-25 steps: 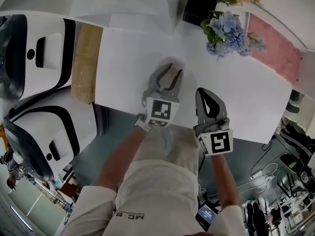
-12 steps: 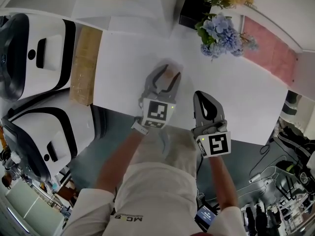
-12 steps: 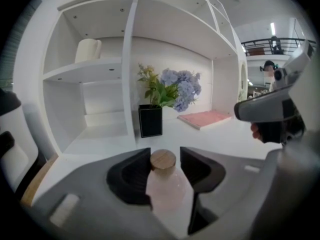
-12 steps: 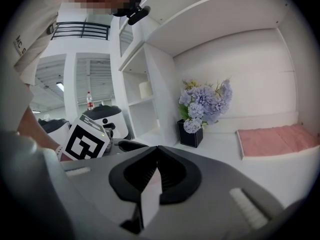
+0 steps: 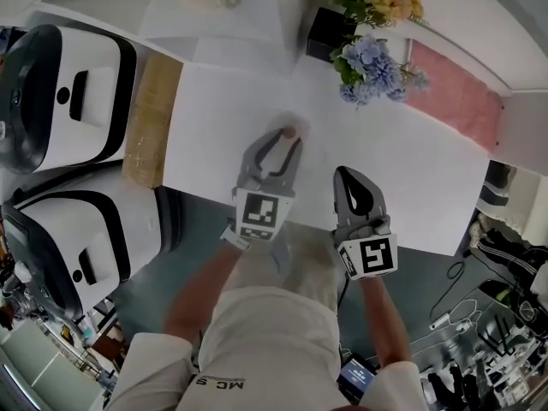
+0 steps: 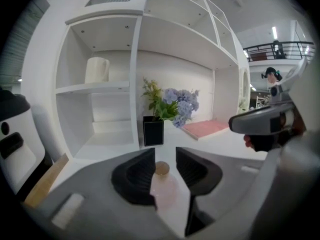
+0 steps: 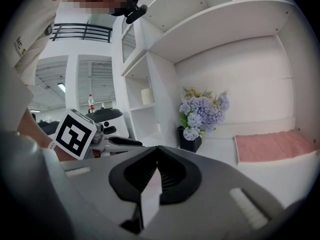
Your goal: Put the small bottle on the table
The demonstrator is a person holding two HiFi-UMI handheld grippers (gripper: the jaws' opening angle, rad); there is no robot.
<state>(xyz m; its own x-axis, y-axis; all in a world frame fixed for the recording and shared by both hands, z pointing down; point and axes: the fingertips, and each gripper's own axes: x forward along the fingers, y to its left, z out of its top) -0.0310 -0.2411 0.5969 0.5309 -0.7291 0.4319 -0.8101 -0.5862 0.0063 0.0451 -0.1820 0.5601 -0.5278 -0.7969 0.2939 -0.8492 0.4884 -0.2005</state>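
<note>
The left gripper [image 6: 164, 157] has its jaws closed partway on the small bottle [image 6: 165, 191], pinching the pale pink body from both sides near their tips. The bottle stands upright between them, and its tan cap [image 6: 161, 168] shows in the gap at the tips. In the head view it sits low against the white bench [image 5: 411, 169], though whether its base rests there cannot be told.

To the right of those jaws and set slightly back from them, the right gripper [image 7: 158, 150] has its jaws pressed together with nothing between them. Its own view catches the left gripper's marker cube [image 7: 75, 133] off to the left of its jaws.

Beyond both pairs of jaws, a black vase [image 6: 153, 131] of blue flowers [image 6: 181, 104] stands on the bench. A pink mat [image 6: 206, 128] lies beyond and right of the left jaws. A white shelf unit [image 6: 135, 84] rises beyond the vase and holds a white roll [image 6: 97, 70] above and left of the left jaws. A wooden board [image 5: 150, 114] lies along the bench edge, well to their left.
</note>
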